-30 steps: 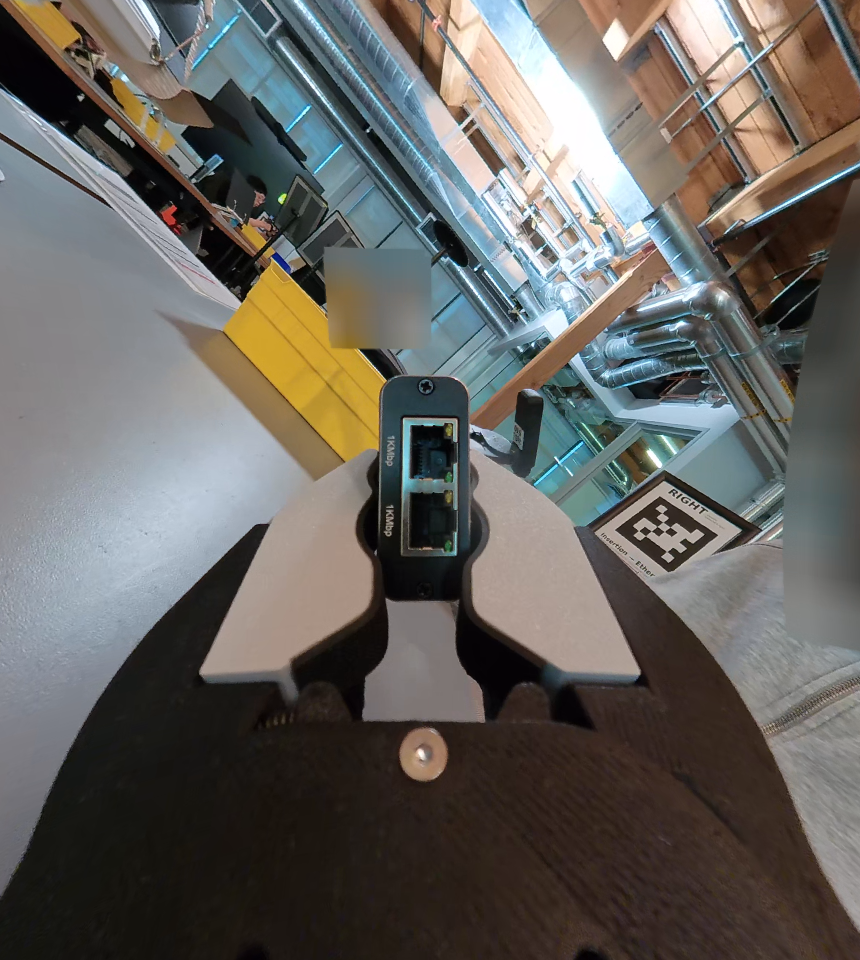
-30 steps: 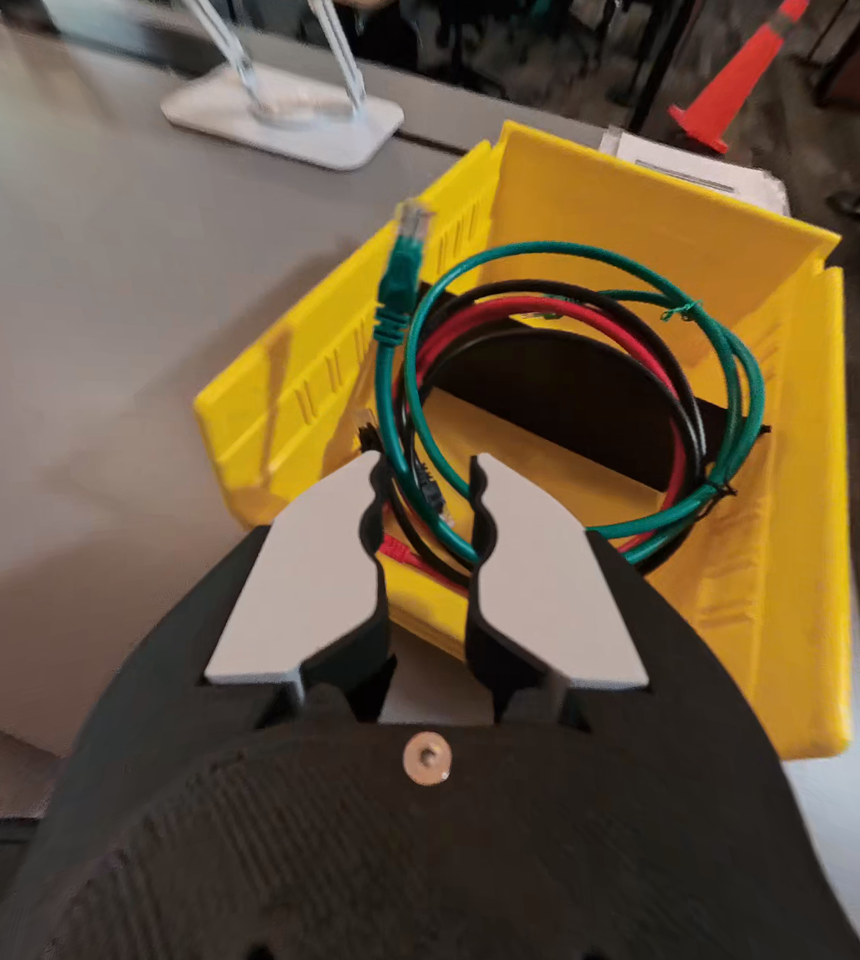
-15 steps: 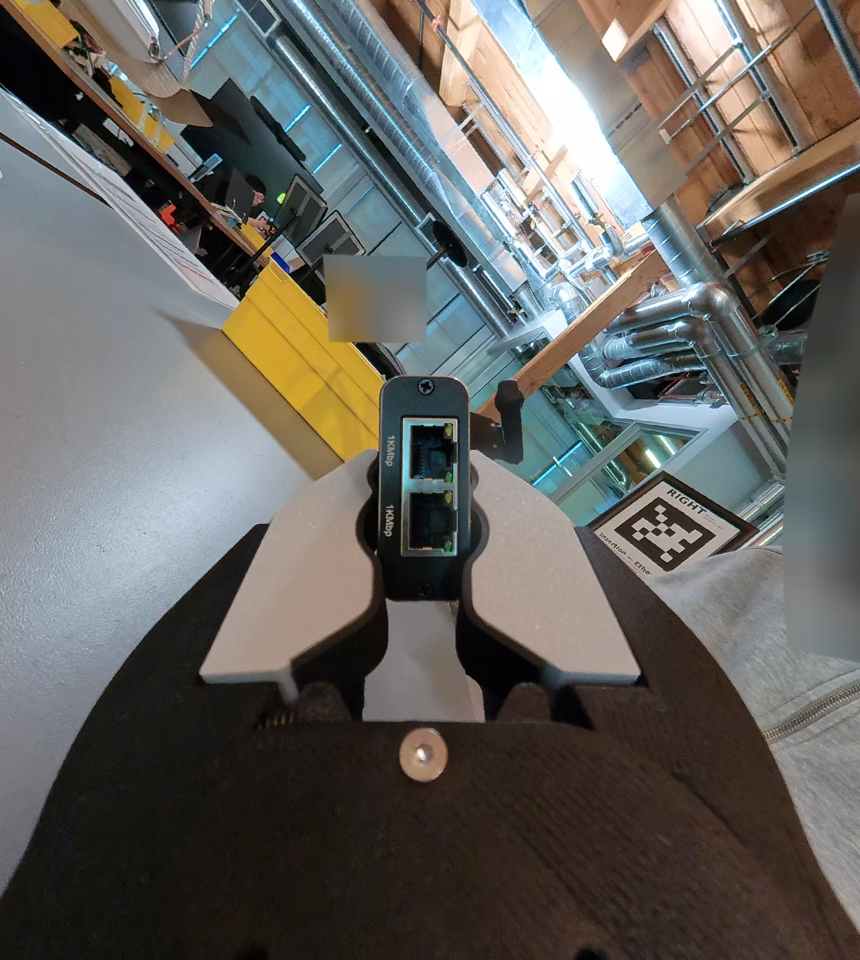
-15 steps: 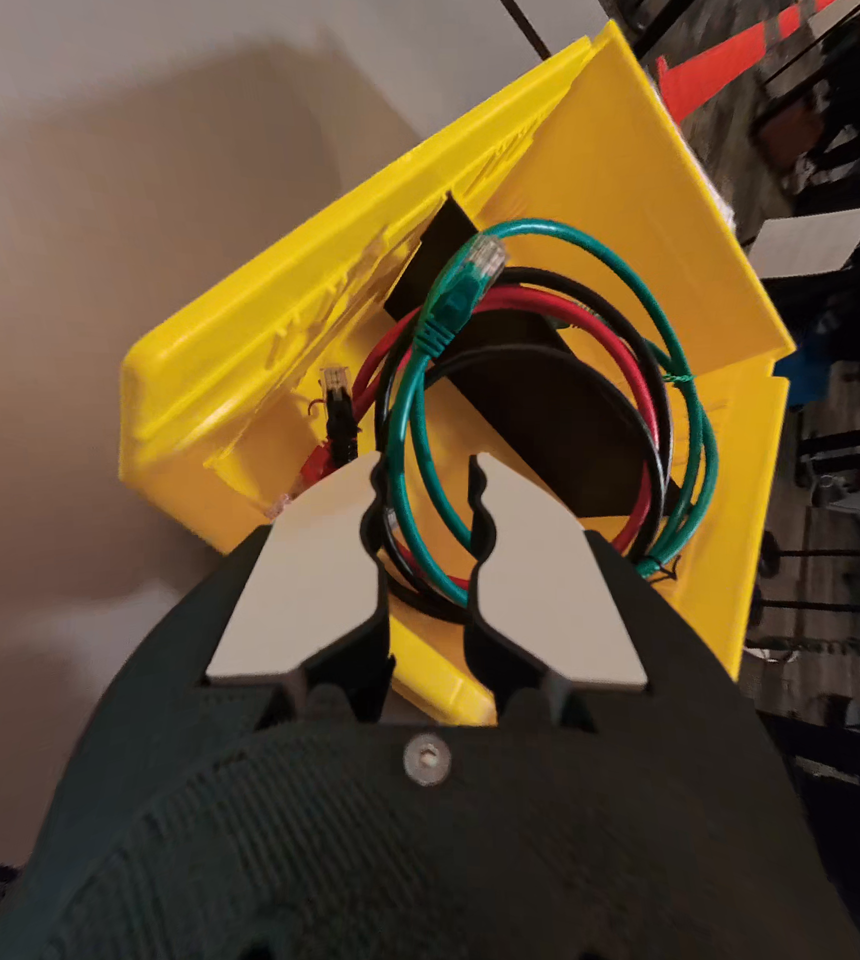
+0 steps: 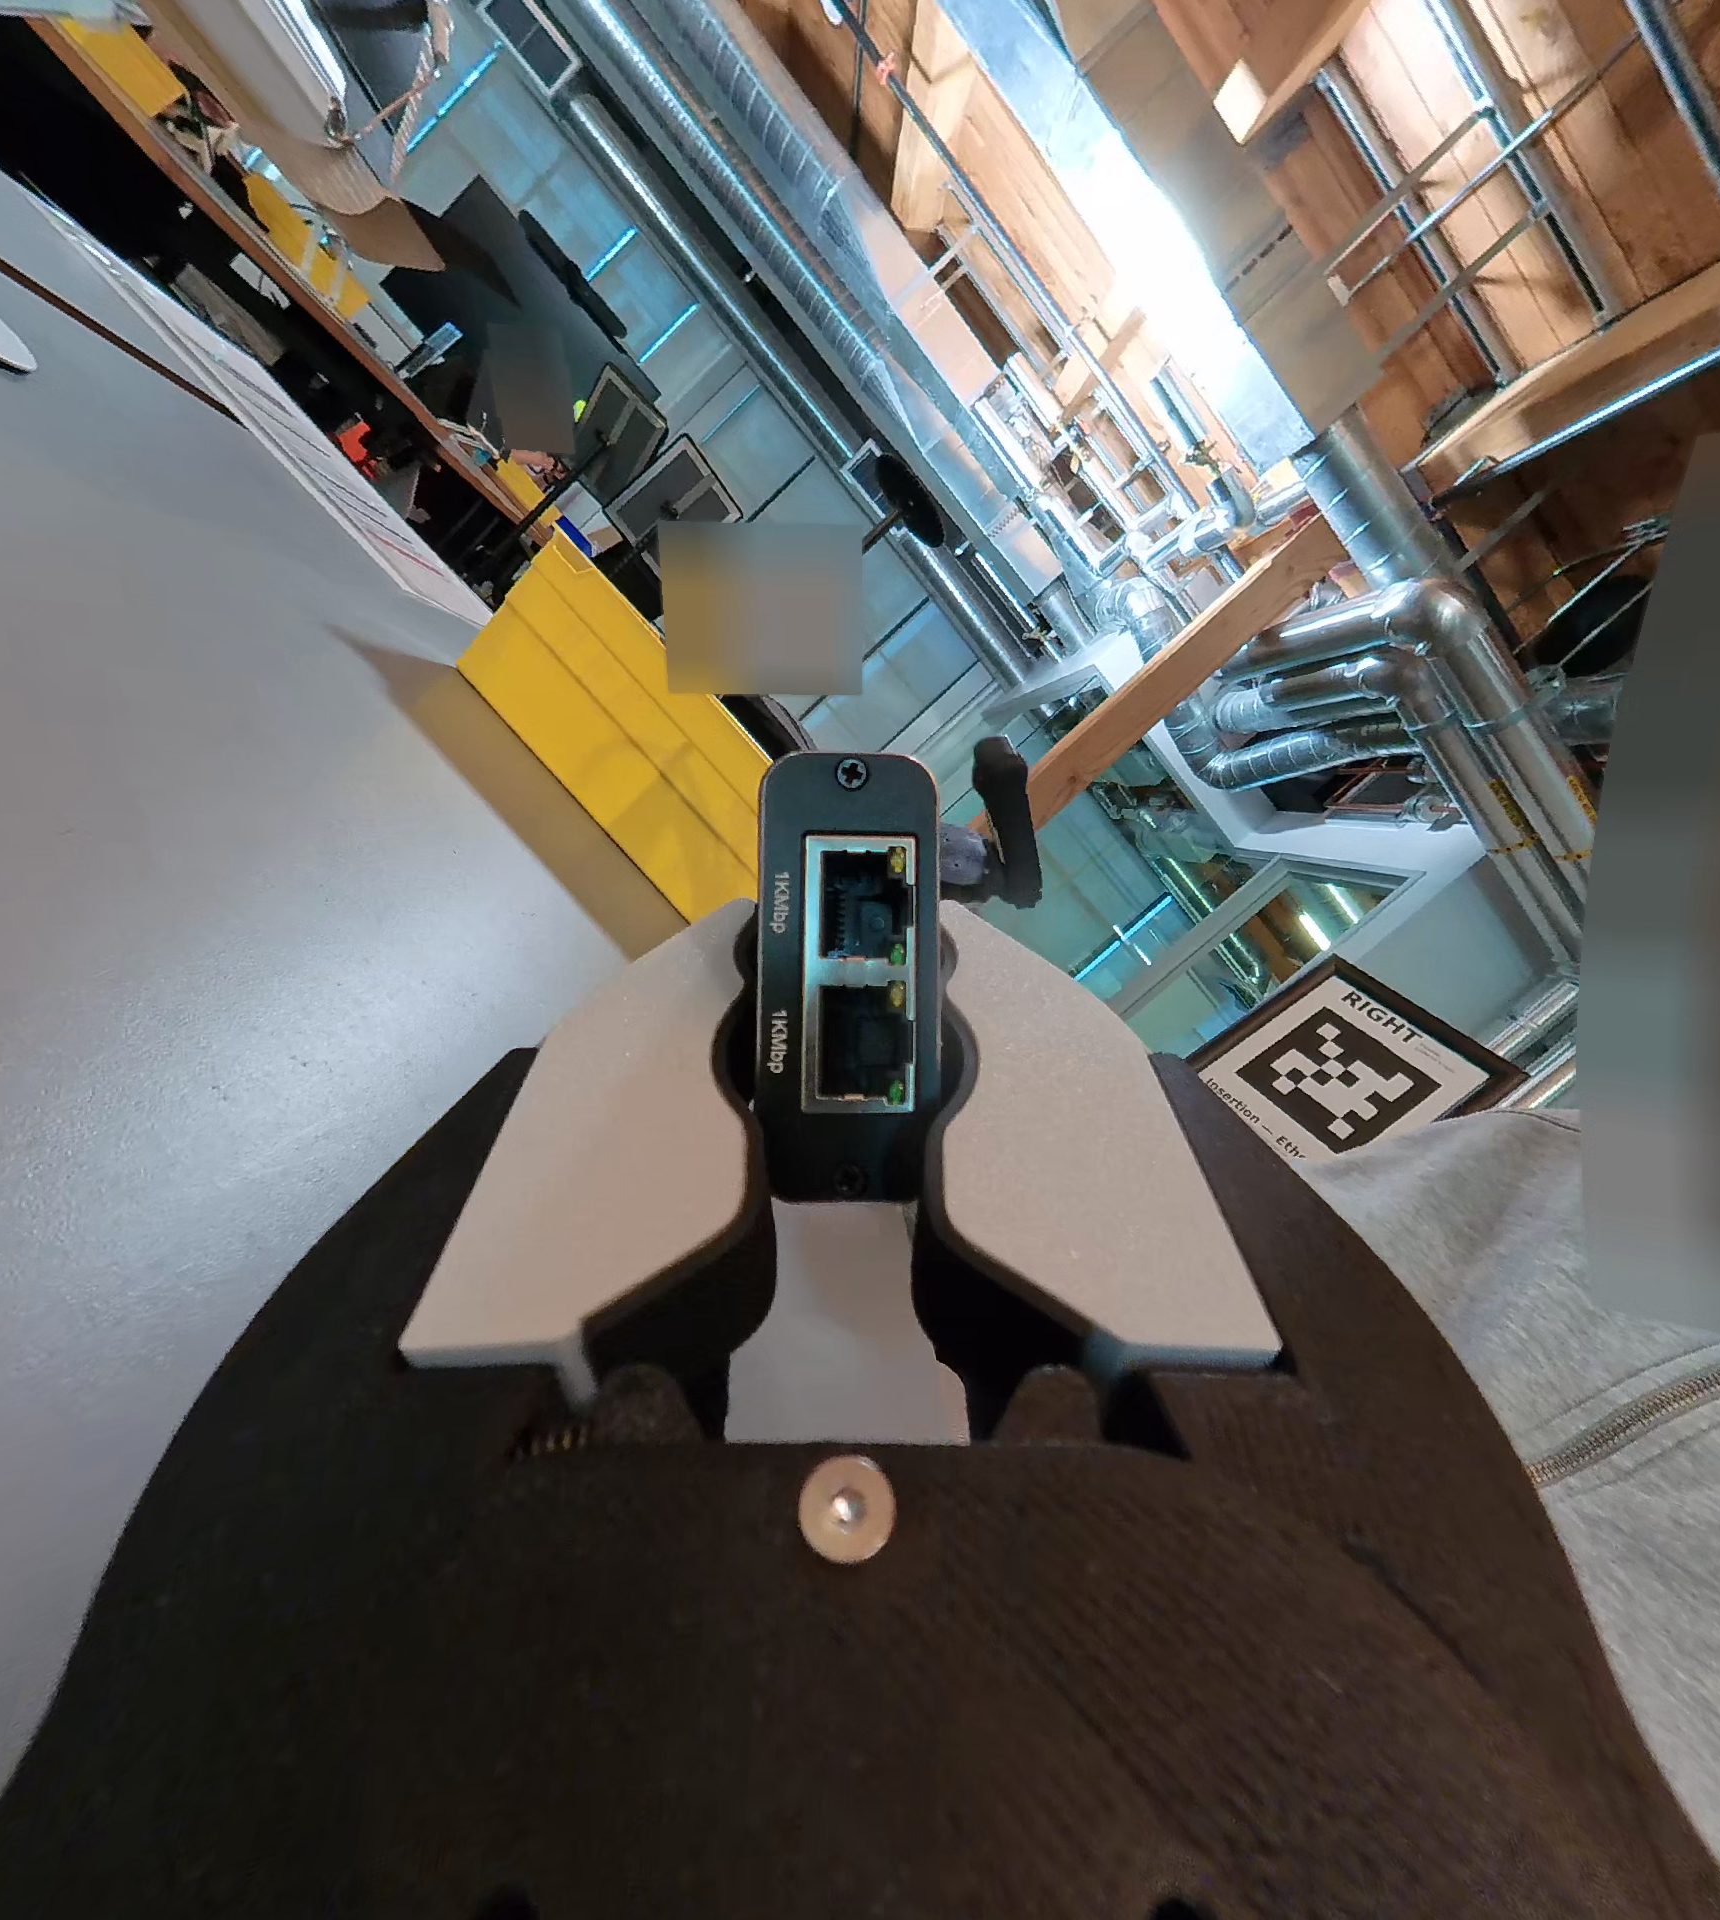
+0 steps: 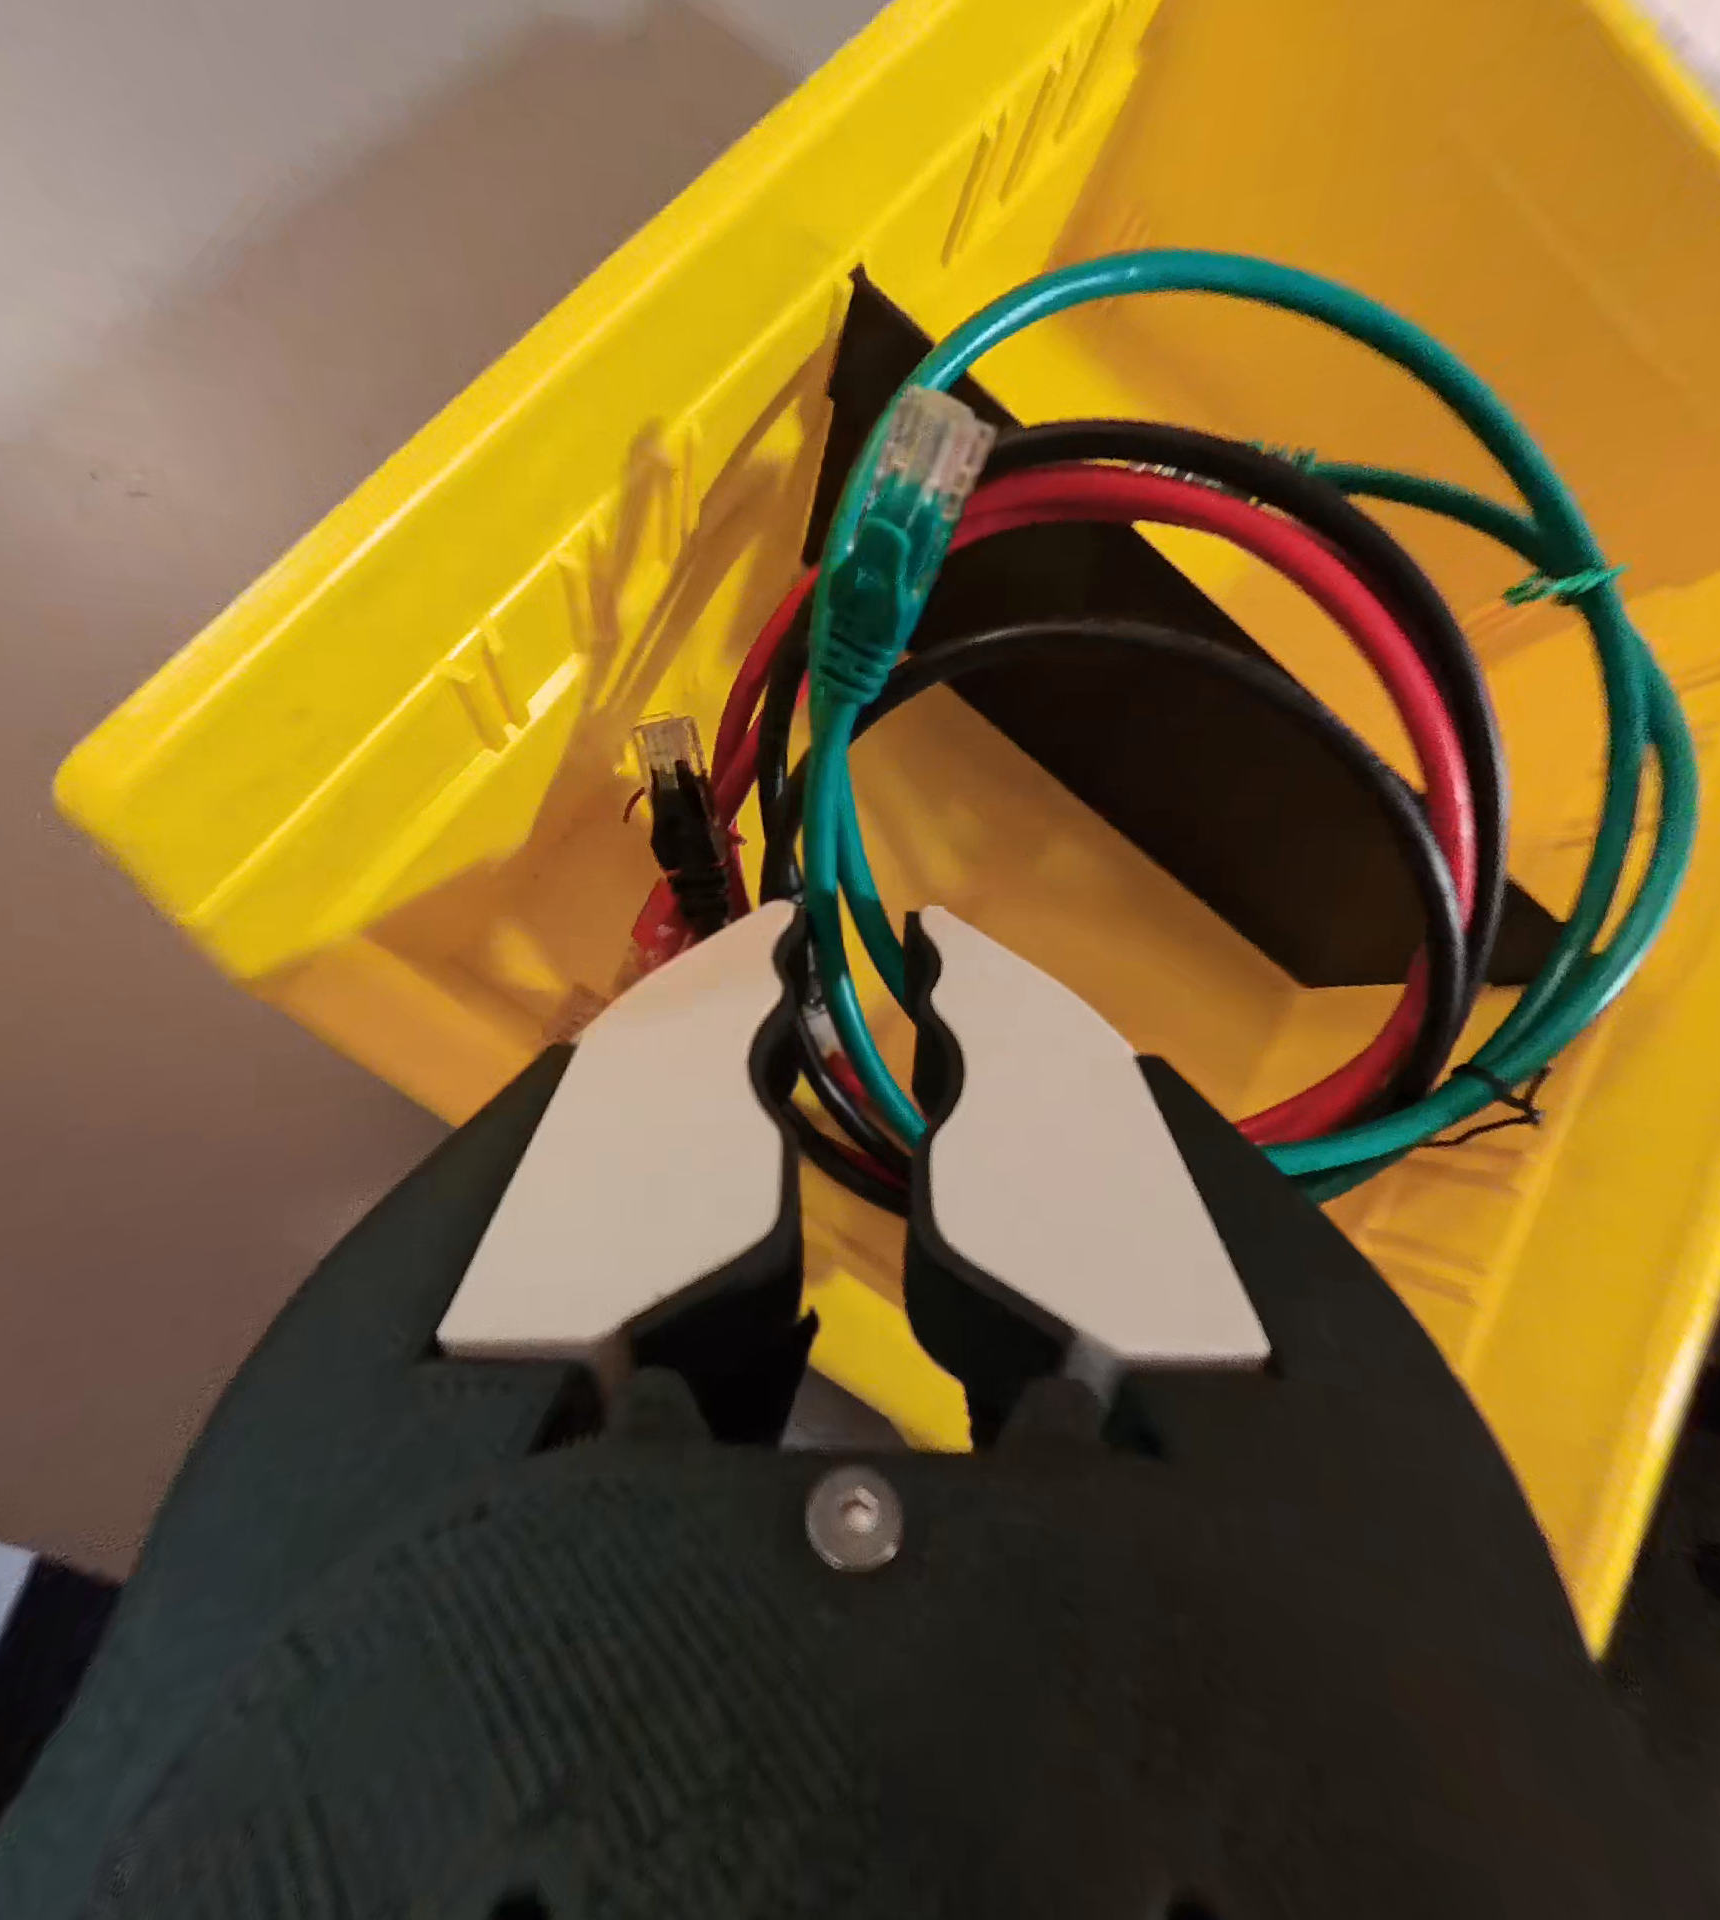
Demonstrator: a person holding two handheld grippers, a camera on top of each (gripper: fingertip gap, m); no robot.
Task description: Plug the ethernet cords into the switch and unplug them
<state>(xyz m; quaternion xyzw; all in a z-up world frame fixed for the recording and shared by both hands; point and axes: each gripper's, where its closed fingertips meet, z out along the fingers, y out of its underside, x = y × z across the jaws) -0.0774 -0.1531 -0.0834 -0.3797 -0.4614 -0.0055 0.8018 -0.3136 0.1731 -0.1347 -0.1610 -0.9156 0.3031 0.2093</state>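
A: Left hand-held gripper (image 5: 848, 1023), status?

B: Fingers pressed onto the black switch (image 5: 848, 982), which stands upright between them, end face toward the camera. Two ports stacked one above the other, both empty. Grey surface (image 5: 160, 935) off to the left, a yellow bin (image 5: 617, 727) resting on it farther back.

A: And the right hand-held gripper (image 6: 851, 971)?

B: Over the yellow bin (image 6: 523, 582), fingers spread a little, with the green ethernet cord (image 6: 1604, 644) passing through the gap. I cannot tell whether either finger touches it (the frame is slightly blurred).

A: Where are the cords?

B: All coiled inside the bin: green cord on top, red cord (image 6: 1251, 499) and black cord (image 6: 1355, 748) looped beneath it. The green plug (image 6: 887, 540) rises above the coil with its clear tip pointing up. A black plug (image 6: 684, 821) stands near the bin's left wall. A black divider (image 6: 1199, 748) crosses the bin behind the coils.
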